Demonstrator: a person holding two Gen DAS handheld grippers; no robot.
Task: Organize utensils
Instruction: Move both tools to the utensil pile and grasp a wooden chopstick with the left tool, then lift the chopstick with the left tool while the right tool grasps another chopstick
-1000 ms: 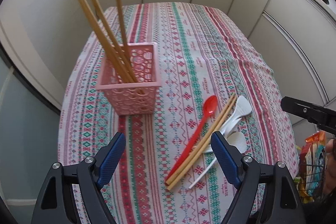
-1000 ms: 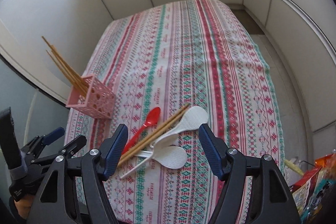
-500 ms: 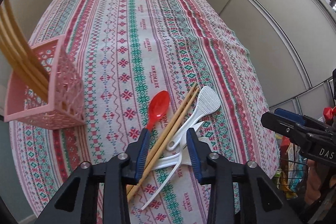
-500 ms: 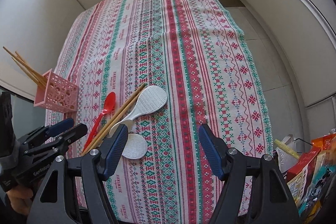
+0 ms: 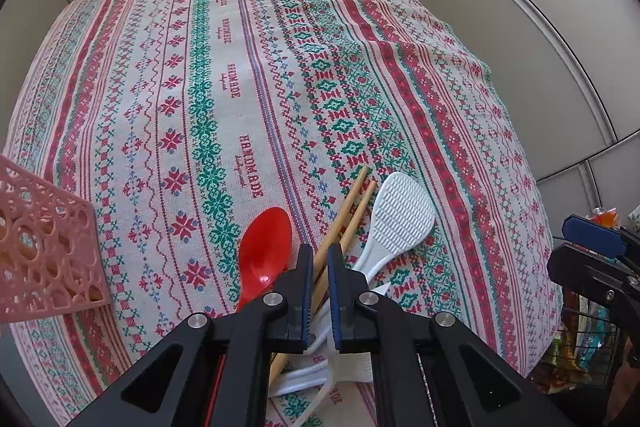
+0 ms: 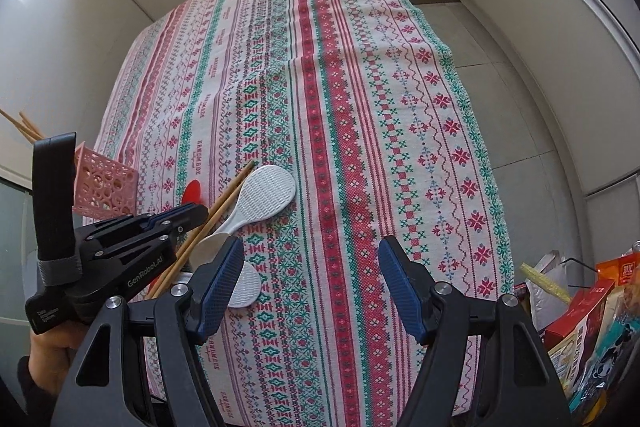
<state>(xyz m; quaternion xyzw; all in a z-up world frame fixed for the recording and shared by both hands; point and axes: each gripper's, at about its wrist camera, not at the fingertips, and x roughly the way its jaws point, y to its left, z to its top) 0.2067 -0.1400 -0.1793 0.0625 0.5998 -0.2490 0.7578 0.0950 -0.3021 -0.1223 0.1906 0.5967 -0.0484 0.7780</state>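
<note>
Left wrist view, read from left to right: a pink lattice basket (image 5: 48, 251) stands at the far left edge of the desk (image 5: 224, 39), which wears a red, green and white patterned cloth. Next comes a red spoon (image 5: 266, 251) lying flat, bowl pointing away. Just right of it, the left hand-held gripper (image 5: 318, 267) has its blue-padded jaws nearly together around a pair of wooden chopsticks (image 5: 352, 205); the sticks run through the narrow gap, and the pads appear to touch them, though a firm pinch cannot be confirmed. The chopsticks' long axis runs away from the hand-held gripper and slants to the right, tips resting on the cloth. Just right of the tips lies a white rice paddle (image 5: 398, 223), its handle slanting back under the jaws. More white utensils sit beneath, partly hidden.

Right wrist view, left to right: the basket (image 6: 106, 187) with other chopsticks standing in it, then the left hand-held gripper (image 6: 192, 217) over the pile, then the right hand-held gripper (image 6: 312, 291), jaws wide apart and holding nothing, hovering over bare cloth.

The left side is clearly the nearer one. The basket lies to the left of the held sticks, so the coming move probably lifts them, swings left, and tips them upright.
</note>
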